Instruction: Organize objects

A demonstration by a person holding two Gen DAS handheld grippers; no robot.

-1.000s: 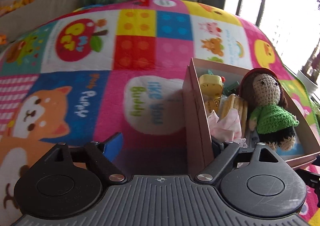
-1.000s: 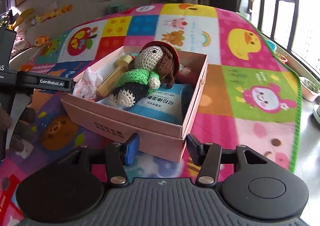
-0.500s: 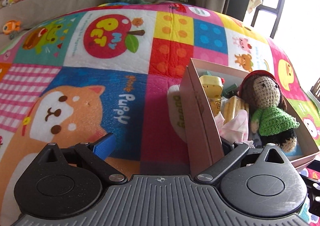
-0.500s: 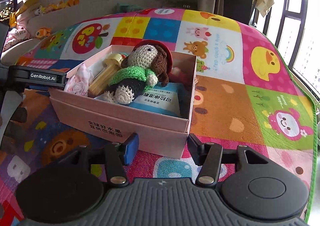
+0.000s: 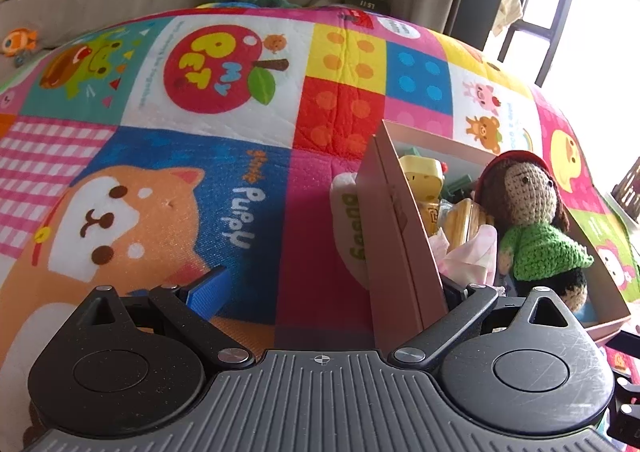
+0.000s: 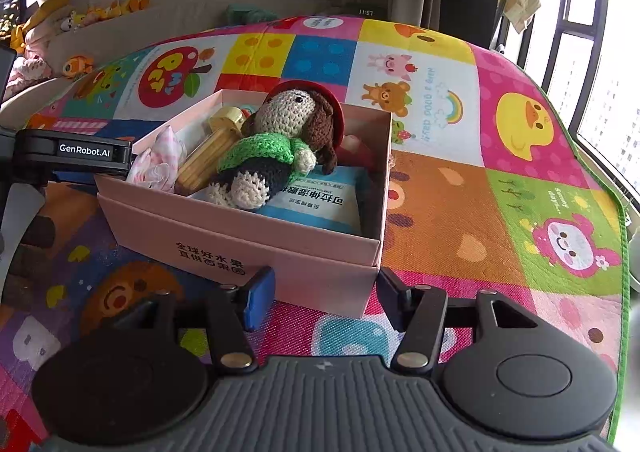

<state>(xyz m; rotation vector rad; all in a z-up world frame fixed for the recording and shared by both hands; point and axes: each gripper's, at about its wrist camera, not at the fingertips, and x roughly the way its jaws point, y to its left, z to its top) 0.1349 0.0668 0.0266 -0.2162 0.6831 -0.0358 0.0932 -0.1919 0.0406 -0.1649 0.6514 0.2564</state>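
Observation:
A pink cardboard box (image 6: 256, 248) stands on the colourful play mat (image 6: 440, 196). In it lie a crocheted doll (image 6: 276, 140) in a green jumper, a blue packet (image 6: 324, 204), a wooden block (image 6: 204, 164), a yellow toy (image 6: 228, 118) and a pink cloth (image 6: 156, 168). My left gripper (image 5: 332, 288) is wide open and straddles the box's side wall (image 5: 396, 236): its blue left finger is outside, its right finger inside by the cloth (image 5: 468, 256) and doll (image 5: 532, 220). My right gripper (image 6: 324, 292) is open, just in front of the box's near corner.
The left gripper's body (image 6: 76, 152) shows at the box's left side in the right wrist view. A beige sofa (image 6: 160, 20) with small toys lies behind the mat. A window (image 6: 600, 64) and the mat's green edge (image 6: 620, 252) are on the right.
The box has slid over the mat, with the left gripper staying astride its wall. The right gripper has followed close to the near corner. Both jaws kept their opening.

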